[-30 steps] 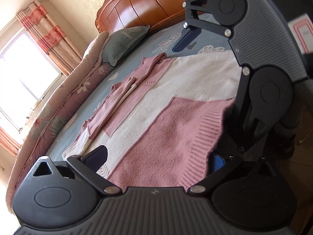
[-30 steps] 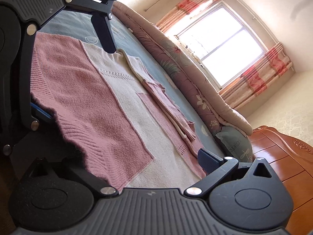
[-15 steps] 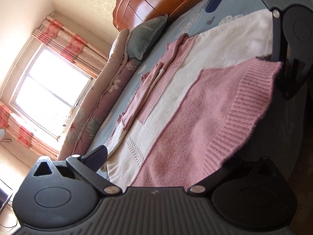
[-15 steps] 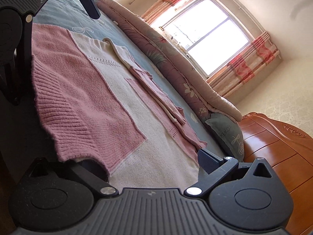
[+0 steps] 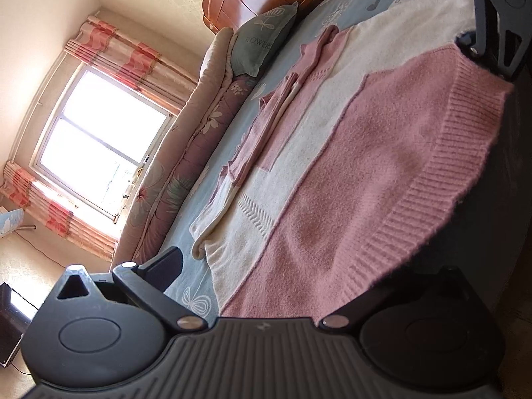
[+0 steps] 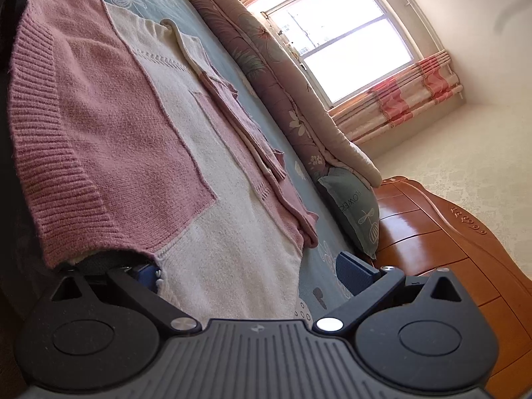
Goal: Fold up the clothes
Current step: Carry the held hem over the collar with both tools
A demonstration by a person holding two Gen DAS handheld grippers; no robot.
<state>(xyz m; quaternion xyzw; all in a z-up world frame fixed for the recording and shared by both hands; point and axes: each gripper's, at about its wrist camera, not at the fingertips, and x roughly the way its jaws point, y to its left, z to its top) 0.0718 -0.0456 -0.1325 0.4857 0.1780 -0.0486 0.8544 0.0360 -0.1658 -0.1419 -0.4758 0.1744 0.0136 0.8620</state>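
A pink and cream knitted sweater (image 5: 349, 173) lies spread on the blue bed sheet (image 5: 186, 242), sleeves folded in along its far side. Its ribbed pink hem (image 5: 442, 179) hangs at the bed's near edge. My left gripper (image 5: 276, 279) is open at one hem corner; the left fingertip (image 5: 166, 262) rests over the sheet and the other is hidden under the knit. My right gripper (image 6: 247, 271) is open at the opposite corner of the sweater (image 6: 139, 139), one blue pad (image 6: 146, 272) under the hem and the other finger (image 6: 352, 272) over the sheet. In the left wrist view the right gripper (image 5: 498, 16) shows at top right.
A rolled floral quilt (image 5: 186, 153) runs along the bed's far side, with a grey-green pillow (image 5: 262, 40) against the wooden headboard (image 6: 442, 232). A bright window (image 6: 345, 40) with pink curtains lies beyond. A dark drop lies beyond the hem at the bed's edge.
The two grippers have moved apart along the hem, and each has almost left the other's view. The hem now lies stretched wider between them. Both jaws stay apart.
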